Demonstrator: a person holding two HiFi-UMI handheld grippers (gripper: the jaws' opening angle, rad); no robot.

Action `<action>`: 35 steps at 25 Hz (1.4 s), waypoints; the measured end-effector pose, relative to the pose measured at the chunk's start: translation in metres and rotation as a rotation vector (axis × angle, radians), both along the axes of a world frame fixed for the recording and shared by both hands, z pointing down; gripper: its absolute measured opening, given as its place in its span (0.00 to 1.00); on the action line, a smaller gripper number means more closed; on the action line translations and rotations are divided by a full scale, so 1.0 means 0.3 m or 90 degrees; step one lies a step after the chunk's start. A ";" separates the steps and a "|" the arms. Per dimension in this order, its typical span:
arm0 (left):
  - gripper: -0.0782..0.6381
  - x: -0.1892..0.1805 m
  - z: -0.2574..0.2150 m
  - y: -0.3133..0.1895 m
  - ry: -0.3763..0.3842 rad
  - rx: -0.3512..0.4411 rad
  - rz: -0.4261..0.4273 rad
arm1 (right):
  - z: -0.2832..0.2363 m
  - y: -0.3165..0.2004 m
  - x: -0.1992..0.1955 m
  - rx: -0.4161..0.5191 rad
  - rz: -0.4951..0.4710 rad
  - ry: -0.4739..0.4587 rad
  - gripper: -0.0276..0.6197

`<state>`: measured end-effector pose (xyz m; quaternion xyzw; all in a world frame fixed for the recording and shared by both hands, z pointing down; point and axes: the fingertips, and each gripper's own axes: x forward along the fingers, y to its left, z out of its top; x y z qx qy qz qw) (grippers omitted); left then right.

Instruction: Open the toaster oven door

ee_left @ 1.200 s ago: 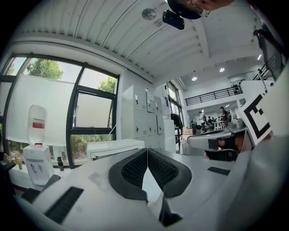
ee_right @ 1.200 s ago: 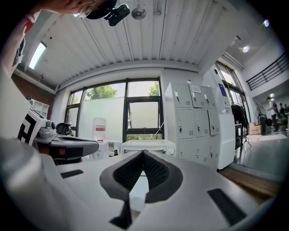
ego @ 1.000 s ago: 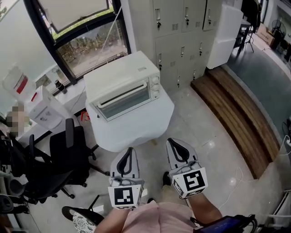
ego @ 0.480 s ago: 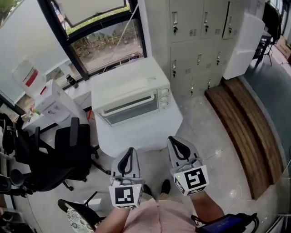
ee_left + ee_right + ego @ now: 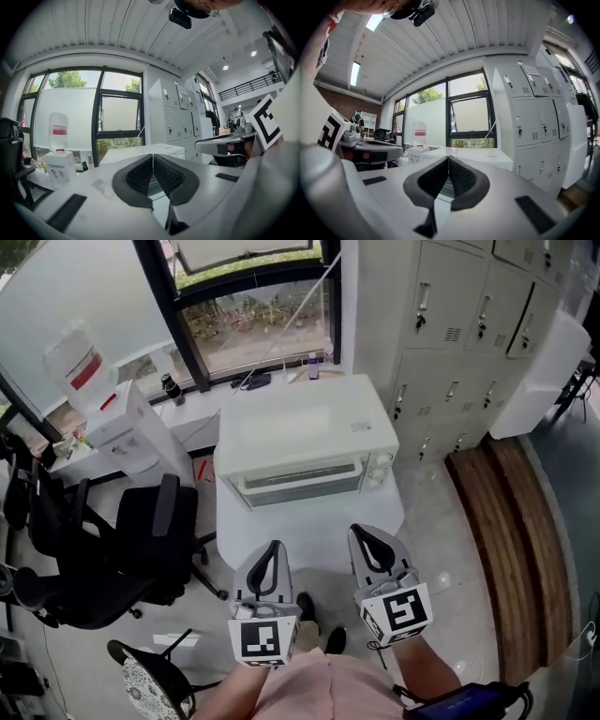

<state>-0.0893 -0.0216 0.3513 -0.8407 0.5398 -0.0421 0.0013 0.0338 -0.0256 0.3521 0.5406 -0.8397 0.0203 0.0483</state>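
Observation:
A white toaster oven (image 5: 305, 442) stands on a white-draped table (image 5: 309, 526) by the window, its glass door (image 5: 302, 486) closed and facing me. My left gripper (image 5: 273, 557) and right gripper (image 5: 367, 542) are held side by side below the table's front edge, well short of the oven. Both are shut with nothing between the jaws. In the left gripper view the toaster oven (image 5: 140, 153) shows beyond the closed left gripper (image 5: 153, 159). In the right gripper view the toaster oven (image 5: 471, 155) lies beyond the closed right gripper (image 5: 448, 161).
A black office chair (image 5: 131, 540) stands left of the table, and a water dispenser (image 5: 108, 413) behind it. Grey lockers (image 5: 459, 324) rise at the right, with a wooden step (image 5: 511, 549) below them. A patterned stool (image 5: 155, 695) is at my lower left.
The head view has swung so the toaster oven now sits nearer the centre and squarer to me. Both grippers stay shut and have come a little closer to the table.

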 end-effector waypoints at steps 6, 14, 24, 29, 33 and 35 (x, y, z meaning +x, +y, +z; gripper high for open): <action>0.13 -0.054 -0.023 -0.197 0.018 0.009 -0.006 | -0.006 -0.199 -0.055 -0.009 -0.010 0.012 0.05; 0.13 -0.094 -0.012 -0.387 0.024 0.000 0.018 | 0.019 -0.371 -0.123 -0.026 -0.038 0.034 0.10; 0.13 -0.056 0.045 -0.483 0.039 -0.034 0.046 | 0.092 -0.418 -0.145 -0.069 -0.098 0.078 0.27; 0.13 -0.040 0.038 -0.489 0.034 -0.037 0.022 | 0.103 -0.409 -0.137 -0.070 -0.142 0.094 0.28; 0.13 -0.019 0.033 -0.498 0.045 -0.039 0.001 | 0.148 -0.409 -0.137 -0.085 -0.208 0.179 0.32; 0.13 -0.013 0.038 -0.489 0.046 -0.044 -0.012 | 0.186 -0.405 -0.133 -0.077 -0.234 0.247 0.32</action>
